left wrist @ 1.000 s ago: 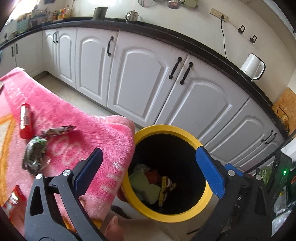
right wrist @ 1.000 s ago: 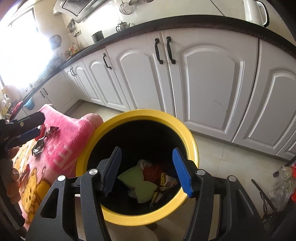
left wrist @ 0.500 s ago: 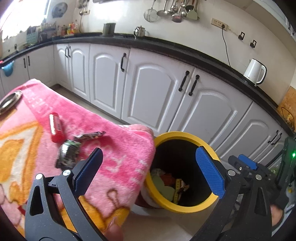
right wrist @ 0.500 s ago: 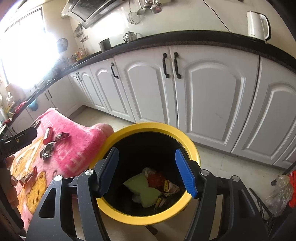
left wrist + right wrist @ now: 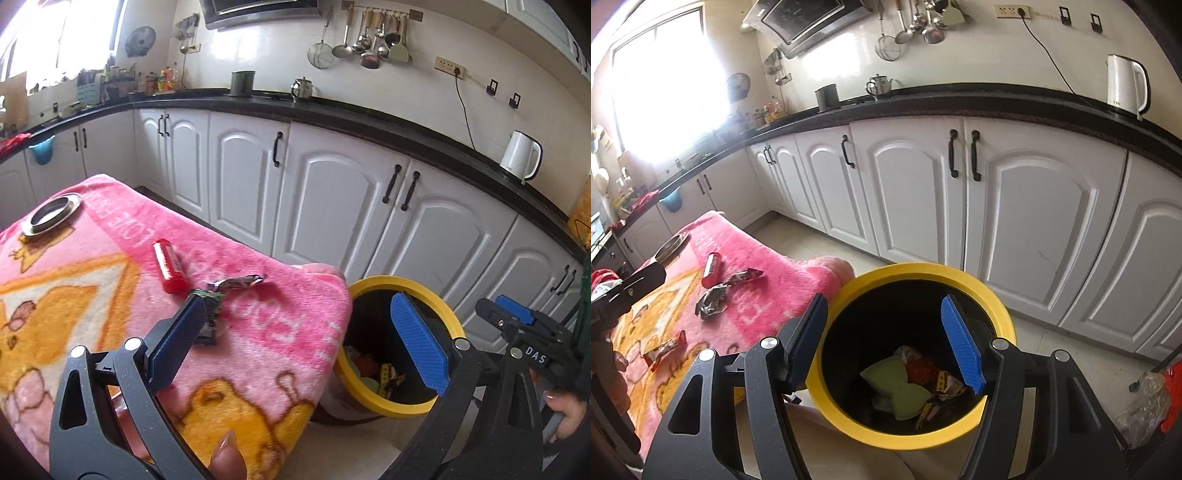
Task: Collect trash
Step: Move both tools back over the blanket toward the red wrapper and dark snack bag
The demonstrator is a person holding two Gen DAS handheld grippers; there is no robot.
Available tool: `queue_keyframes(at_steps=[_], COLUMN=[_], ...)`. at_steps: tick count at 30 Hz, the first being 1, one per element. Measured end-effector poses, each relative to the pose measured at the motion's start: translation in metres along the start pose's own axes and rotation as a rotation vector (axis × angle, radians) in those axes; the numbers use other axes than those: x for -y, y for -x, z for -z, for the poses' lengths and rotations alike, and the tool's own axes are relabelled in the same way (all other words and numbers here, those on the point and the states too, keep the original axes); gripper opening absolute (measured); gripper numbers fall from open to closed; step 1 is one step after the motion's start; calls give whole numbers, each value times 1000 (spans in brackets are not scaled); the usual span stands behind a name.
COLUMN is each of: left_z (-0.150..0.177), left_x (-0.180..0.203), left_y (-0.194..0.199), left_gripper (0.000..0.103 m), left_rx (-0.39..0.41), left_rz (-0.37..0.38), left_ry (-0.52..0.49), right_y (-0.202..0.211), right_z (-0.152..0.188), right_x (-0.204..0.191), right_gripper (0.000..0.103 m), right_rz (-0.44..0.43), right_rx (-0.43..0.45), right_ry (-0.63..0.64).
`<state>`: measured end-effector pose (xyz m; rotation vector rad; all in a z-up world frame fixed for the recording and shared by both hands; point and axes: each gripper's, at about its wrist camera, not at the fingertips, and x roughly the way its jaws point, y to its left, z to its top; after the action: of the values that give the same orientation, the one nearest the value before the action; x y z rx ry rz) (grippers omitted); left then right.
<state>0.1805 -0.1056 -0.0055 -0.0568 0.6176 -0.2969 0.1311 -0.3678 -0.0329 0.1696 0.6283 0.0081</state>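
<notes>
A yellow-rimmed black bin (image 5: 993, 299) (image 5: 448, 314) stands on the floor beside a pink blanket (image 5: 92, 288) (image 5: 768, 291); it holds green, red and yellow trash (image 5: 908, 384). On the blanket lie a red tube (image 5: 170, 266) (image 5: 711, 269), a silver twisted wrapper (image 5: 236, 282) (image 5: 744, 276), a crumpled dark wrapper (image 5: 210, 306) (image 5: 711, 301) and a small red wrapper (image 5: 665, 350). My left gripper (image 5: 299, 339) is open over the blanket's corner, empty. My right gripper (image 5: 886, 339) hangs open above the bin, empty; it also shows as the right gripper (image 5: 513, 317) from the side.
A steel bowl (image 5: 51, 214) sits at the blanket's far end. White cabinets (image 5: 960, 192) under a black counter (image 5: 369, 125) run behind the bin. A white kettle (image 5: 521, 155) stands on the counter. A plastic bag (image 5: 1145, 398) lies on the floor at right.
Both grippers have risen and tilted up, showing more of the kitchen. The left view has swung from over the bin toward the blanket and its wrappers. Both stay open and empty.
</notes>
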Motion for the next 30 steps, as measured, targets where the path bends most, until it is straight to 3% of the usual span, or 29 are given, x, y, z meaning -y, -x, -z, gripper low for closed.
queue_keyframes(at_steps=[16, 19, 30], left_z=[6, 7, 12], left_x=[-42, -49, -85], left_y=[25, 28, 35], left_gripper=[92, 92, 92], left_rx=[53, 56, 57], left_rz=[-68, -73, -110], left_ry=[28, 36, 59], right_y=[1, 2, -5], right_z=[-6, -7, -12], right_x=[-43, -51, -91], right_gripper=[62, 71, 72], right_rz=[-36, -37, -83], right_rx=[0, 7, 0], right_ry=[71, 84, 142])
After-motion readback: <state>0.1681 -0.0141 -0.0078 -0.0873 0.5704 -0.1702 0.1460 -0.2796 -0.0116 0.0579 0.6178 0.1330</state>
